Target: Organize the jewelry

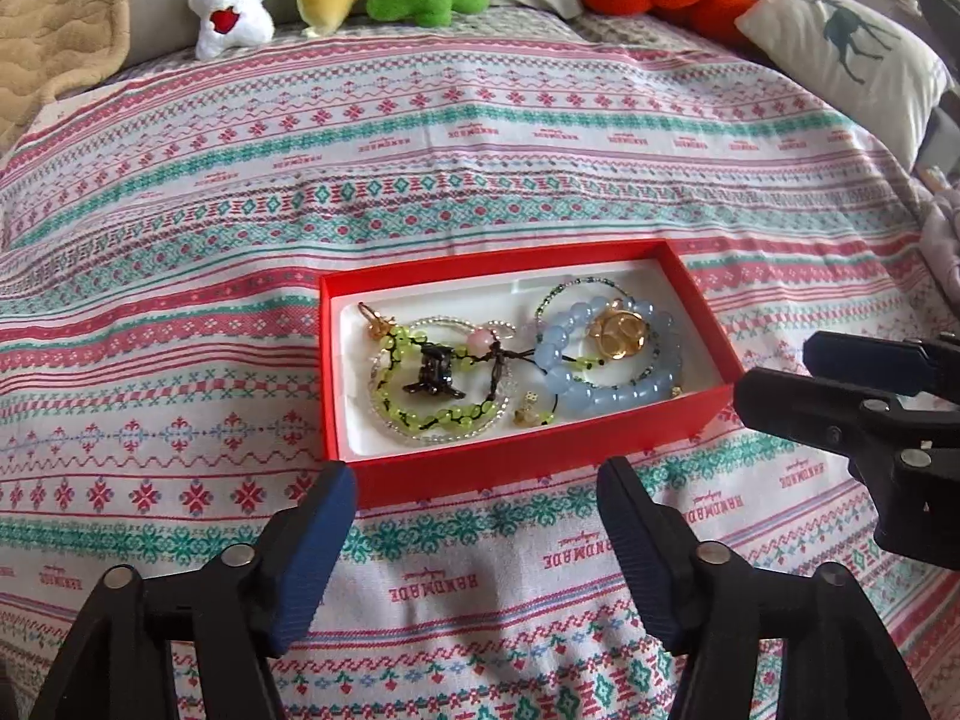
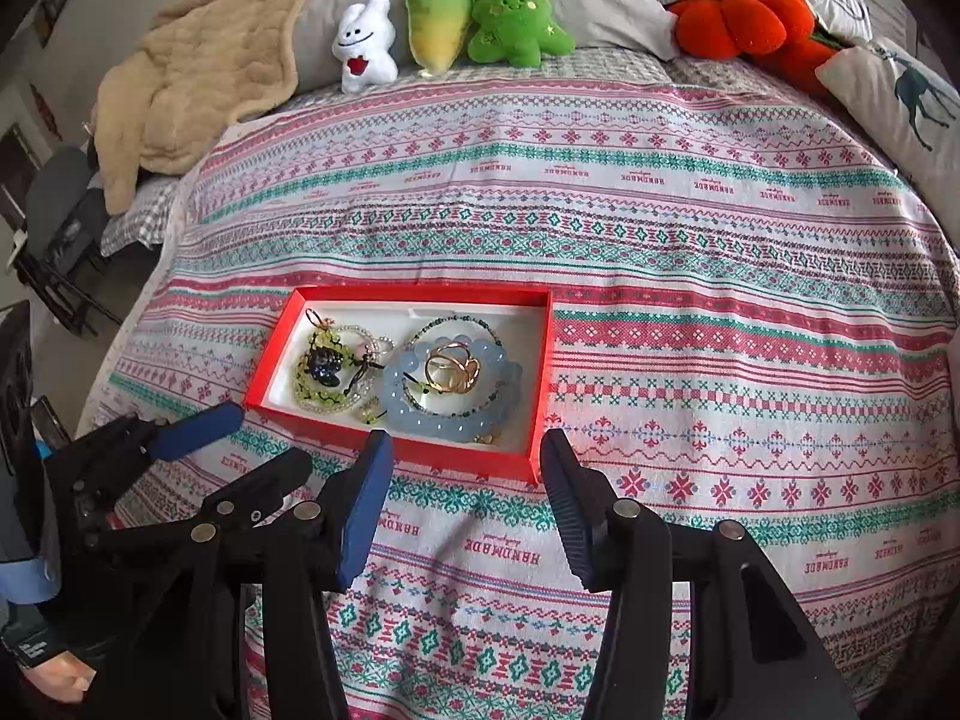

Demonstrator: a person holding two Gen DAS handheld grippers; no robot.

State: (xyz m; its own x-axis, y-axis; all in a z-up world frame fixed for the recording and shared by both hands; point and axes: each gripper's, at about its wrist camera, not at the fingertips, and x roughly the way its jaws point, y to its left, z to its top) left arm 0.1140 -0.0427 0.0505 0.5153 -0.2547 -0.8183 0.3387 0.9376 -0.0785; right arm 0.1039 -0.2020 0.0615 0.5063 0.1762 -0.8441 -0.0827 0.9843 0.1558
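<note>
The patterned bedspread (image 2: 660, 252) bears repeated "HANDMADE" lettering. On it rests the red box (image 1: 540, 468), white-lined, holding the blue bead bracelet (image 1: 600, 384), green bead bracelet (image 1: 432, 414) and gold rings (image 1: 618, 333). Left gripper (image 1: 474, 540) and right gripper (image 2: 468, 498): fingers spread, empty, just short of the box.

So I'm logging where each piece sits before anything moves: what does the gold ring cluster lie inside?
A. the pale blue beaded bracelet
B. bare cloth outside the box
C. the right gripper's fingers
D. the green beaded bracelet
A: the gold ring cluster lies within the loop of the pale blue beaded bracelet, in the red box.
</note>
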